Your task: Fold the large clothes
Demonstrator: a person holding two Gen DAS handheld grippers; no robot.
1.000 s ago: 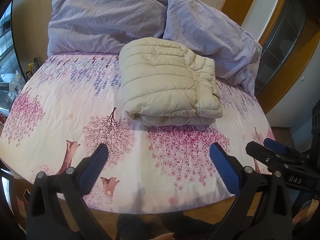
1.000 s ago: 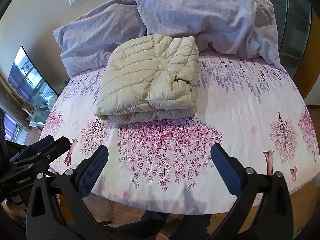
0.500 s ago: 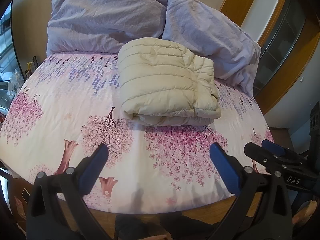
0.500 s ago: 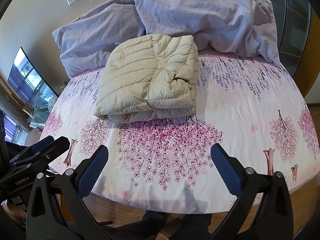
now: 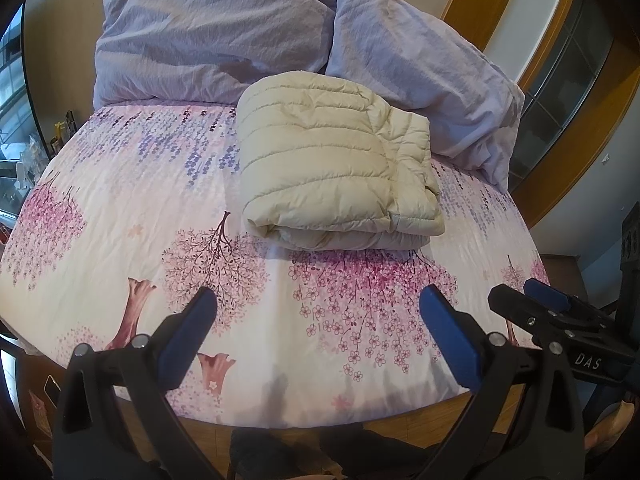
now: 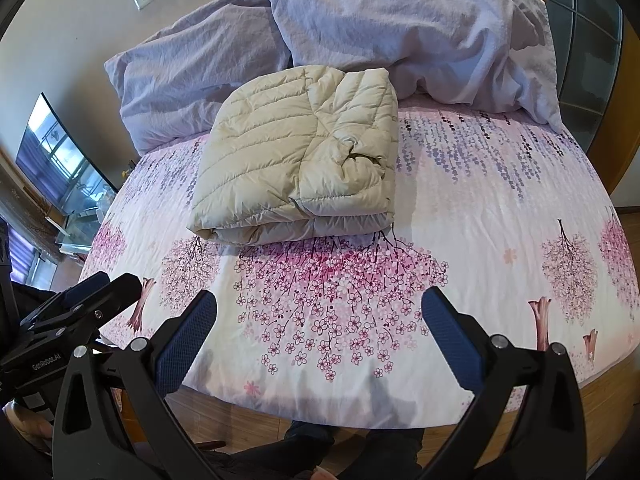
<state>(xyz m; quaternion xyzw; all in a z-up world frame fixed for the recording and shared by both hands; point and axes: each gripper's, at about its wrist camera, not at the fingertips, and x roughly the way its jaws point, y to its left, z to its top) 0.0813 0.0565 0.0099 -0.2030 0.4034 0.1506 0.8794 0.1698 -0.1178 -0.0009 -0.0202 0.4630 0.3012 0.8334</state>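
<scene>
Nearest in both wrist views, the two claws hang over the near edge of the bed. The left gripper [image 5: 318, 332] has its blue textured pads [image 5: 188, 334] spread wide apart with nothing between them, and the right gripper [image 6: 320, 334] stands just as wide and just as empty. In the left wrist view the right gripper shows again at the right edge as a black body with a blue tip.

Over the last second little has changed: both cameras have only drifted slightly, the bundle has shifted a touch in frame, and neither claw has narrowed or reached forward. That suggests the folding itself is finished and the person is holding back to look the result over, though a last tidy of the puckered corner may remain.

Beyond the pads stretches the bedsheet [image 5: 120, 208], smooth cotton printed with pink blossom trees near and hanging purple flowers farther on, pulled taut over a rounded mattress.

In the middle of the bed, well apart from both claws, lies the puffer jacket [image 5: 336, 172], cream, quilted in horizontal channels, slightly glossy and springy-looking. It is folded into a thick rectangular bundle, with rolled layers showing at its near edge and a gathered crease on its right side.

Farthest back, two crumpled lilac pillows [image 6: 400, 28] lean against the wall, the jacket's far edge just touching them.
</scene>
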